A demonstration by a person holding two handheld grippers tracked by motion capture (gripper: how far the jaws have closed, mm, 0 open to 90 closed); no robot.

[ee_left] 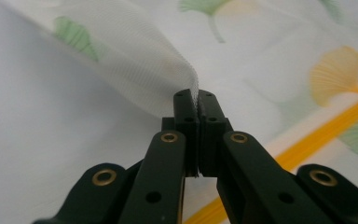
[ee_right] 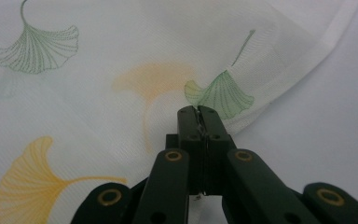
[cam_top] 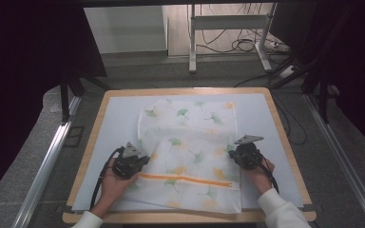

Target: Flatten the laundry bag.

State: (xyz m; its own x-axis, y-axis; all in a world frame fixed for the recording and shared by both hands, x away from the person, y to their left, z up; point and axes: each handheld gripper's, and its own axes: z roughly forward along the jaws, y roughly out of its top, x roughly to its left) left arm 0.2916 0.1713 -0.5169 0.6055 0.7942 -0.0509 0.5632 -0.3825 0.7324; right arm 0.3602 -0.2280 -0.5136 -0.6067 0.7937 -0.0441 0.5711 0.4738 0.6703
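A thin white bag (cam_top: 190, 152) with green and yellow leaves printed on it lies in the middle of the high view, on a pale mat (cam_top: 119, 123) that covers a wood-edged table (cam_top: 88, 156). An orange zip (cam_top: 185, 179) runs across the lower part of the bag.

In the high view the left gripper (cam_top: 140, 159) sits at the bag's left edge and the right gripper (cam_top: 235, 153) at its right edge. A hand (cam_top: 114, 185) comes up from the bottom of the frame under each one. From up here the jaws are too small to read.

The left gripper view shows more. The left gripper (ee_left: 194, 95) has its jaws pressed together on a pinch of the bag (ee_left: 135, 60). The mesh lifts up from the tips toward the upper left of that frame. The orange zip (ee_left: 326, 133) crosses the lower right.

The right gripper view shows the right gripper (ee_right: 199, 111) with its jaws together too, nipping the bag (ee_right: 121, 70) near its hemmed edge, just below a green leaf (ee_right: 221, 95). The bag lies flat here. The bare mat (ee_right: 326, 116) shows at the right.

The high view also shows the room. There is grey floor (cam_top: 28, 156) around the table, a white metal frame (cam_top: 228, 28) at the top, and black cables (cam_top: 240, 45) on the floor by it. Dark curtains (cam_top: 24, 71) hang at both sides.
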